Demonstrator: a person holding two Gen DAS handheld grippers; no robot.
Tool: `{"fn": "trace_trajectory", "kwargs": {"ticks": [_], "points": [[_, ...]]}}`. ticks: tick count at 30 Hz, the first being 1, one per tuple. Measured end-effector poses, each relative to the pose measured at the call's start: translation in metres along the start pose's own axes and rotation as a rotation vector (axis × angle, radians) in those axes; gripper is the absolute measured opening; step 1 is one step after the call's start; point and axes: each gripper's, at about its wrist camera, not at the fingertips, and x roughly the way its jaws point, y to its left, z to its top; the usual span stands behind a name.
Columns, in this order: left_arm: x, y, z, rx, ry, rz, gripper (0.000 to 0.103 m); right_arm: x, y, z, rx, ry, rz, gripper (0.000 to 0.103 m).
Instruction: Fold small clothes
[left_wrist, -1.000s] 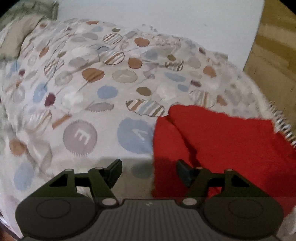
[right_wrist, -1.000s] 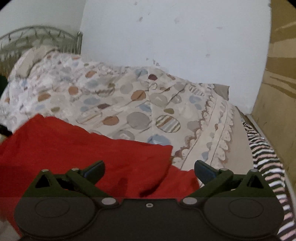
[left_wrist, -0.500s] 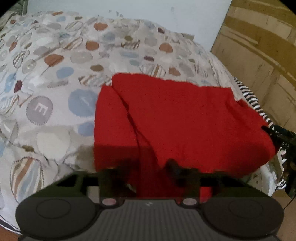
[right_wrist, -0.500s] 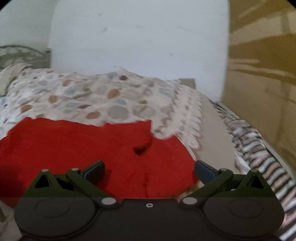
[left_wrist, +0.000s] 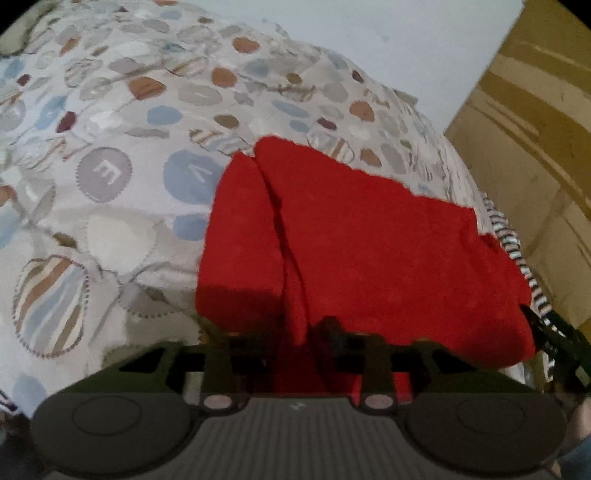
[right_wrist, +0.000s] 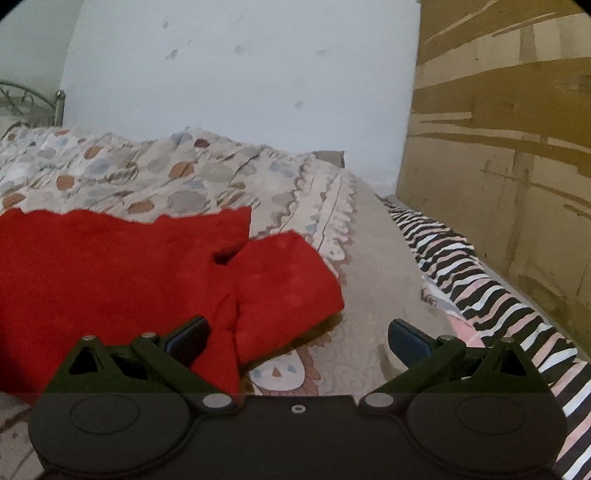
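A red garment (left_wrist: 362, 243) lies partly folded on the patterned bedspread (left_wrist: 122, 155). My left gripper (left_wrist: 291, 332) is shut on the garment's near edge, with red cloth pinched between its fingers. In the right wrist view the same garment (right_wrist: 122, 280) lies at the left, one flap (right_wrist: 284, 280) spread to the right. My right gripper (right_wrist: 295, 339) is open and empty, just above the garment's near right corner, its left finger (right_wrist: 188, 338) over the cloth.
A black-and-white striped cloth (right_wrist: 491, 295) lies along the bed's right side. A brown cardboard panel (right_wrist: 509, 147) stands at the right against the white wall (right_wrist: 240, 74). A metal headboard (right_wrist: 26, 99) shows at the far left.
My left gripper moved right onto the garment's near edge and closed on it. My right gripper stayed open while its view shifted right, showing more of the striped cloth.
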Motion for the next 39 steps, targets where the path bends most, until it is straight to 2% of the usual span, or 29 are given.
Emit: {"fn": "trace_trajectory", "kwargs": {"ticks": [1, 3, 5, 6, 9, 12, 17, 19, 24, 26, 28, 31, 34, 39], "points": [[-0.004, -0.001, -0.001, -0.003, -0.020, 0.001, 0.075, -0.004, 0.001, 0.002, -0.002, -0.020, -0.003, 0.102], [-0.014, -0.002, -0.003, -0.017, -0.081, 0.019, 0.091, -0.014, 0.006, 0.007, -0.008, -0.063, 0.004, 0.102], [-0.018, -0.002, -0.002, -0.034, -0.120, 0.033, 0.095, -0.025, 0.014, 0.012, -0.012, -0.102, 0.025, 0.103], [-0.019, -0.002, -0.003, -0.048, -0.136, 0.042, 0.101, -0.029, 0.018, 0.015, -0.016, -0.116, 0.045, 0.103], [-0.017, 0.000, -0.002, -0.071, -0.165, 0.103, 0.102, -0.034, 0.038, 0.023, -0.055, -0.127, 0.098, 0.103], [-0.014, -0.002, -0.004, -0.051, -0.181, 0.152, 0.102, -0.022, 0.049, 0.033, -0.065, -0.084, 0.152, 0.103], [-0.009, -0.008, -0.015, -0.006, -0.205, 0.132, 0.102, 0.032, 0.029, 0.069, 0.022, 0.089, 0.312, 0.099], [-0.008, -0.009, -0.017, -0.003, -0.213, 0.120, 0.102, 0.056, 0.025, 0.080, 0.012, 0.142, 0.341, 0.086], [-0.006, -0.009, -0.021, 0.001, -0.213, 0.103, 0.102, 0.107, 0.022, 0.090, 0.043, 0.271, 0.375, 0.059], [-0.005, -0.008, -0.021, 0.003, -0.203, 0.112, 0.102, 0.116, 0.027, 0.091, 0.017, 0.297, 0.385, 0.040], [-0.004, -0.007, -0.022, -0.002, -0.198, 0.108, 0.102, 0.119, 0.028, 0.090, -0.010, 0.302, 0.370, 0.006], [-0.008, -0.004, -0.022, -0.013, -0.202, 0.079, 0.102, 0.110, 0.018, 0.092, 0.023, 0.265, 0.341, 0.005], [-0.010, -0.002, -0.024, -0.028, -0.201, 0.050, 0.102, 0.101, 0.009, 0.088, 0.003, 0.243, 0.297, 0.005], [-0.004, -0.001, -0.024, -0.047, -0.170, 0.074, 0.102, 0.096, 0.008, 0.072, -0.004, 0.239, 0.268, 0.005]]}}
